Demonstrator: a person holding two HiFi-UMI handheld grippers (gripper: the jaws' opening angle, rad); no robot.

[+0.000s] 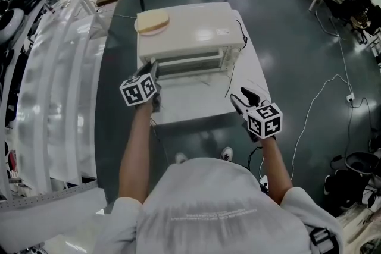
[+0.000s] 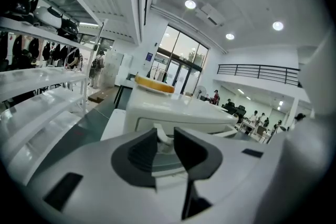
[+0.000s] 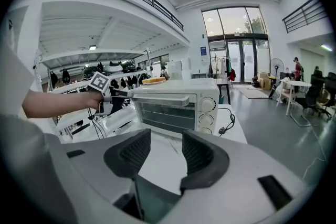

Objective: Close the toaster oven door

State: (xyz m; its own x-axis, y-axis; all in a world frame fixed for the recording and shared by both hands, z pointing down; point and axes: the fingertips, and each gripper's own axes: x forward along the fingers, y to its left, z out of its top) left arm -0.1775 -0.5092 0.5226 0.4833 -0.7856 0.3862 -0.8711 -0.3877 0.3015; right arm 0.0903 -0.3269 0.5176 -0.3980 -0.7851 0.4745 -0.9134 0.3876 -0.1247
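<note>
the right hand-held gripper (image 1: 244, 96) hangs nearest the person, over the front right corner of the white surface (image 1: 190, 109). its jaws are well apart with nothing between them, and it is well short of the oven. the left hand-held gripper (image 1: 152, 68) is further out and is the one in place. its jaws are drawn in narrow around a white piece that looks like the left end of the door handle (image 3: 163, 98).

the handle's long axis runs left to right across the front of the toaster oven (image 1: 190, 27), straight ahead of the left hand-held gripper. the door (image 3: 167, 115) stands almost upright, its top edge leaning a little out from the body. closing it most likely needs a short push away from the person, up and in toward the oven. a round bread on a plate (image 1: 153, 22) sits on the oven's far left top, clear of the door.
</note>
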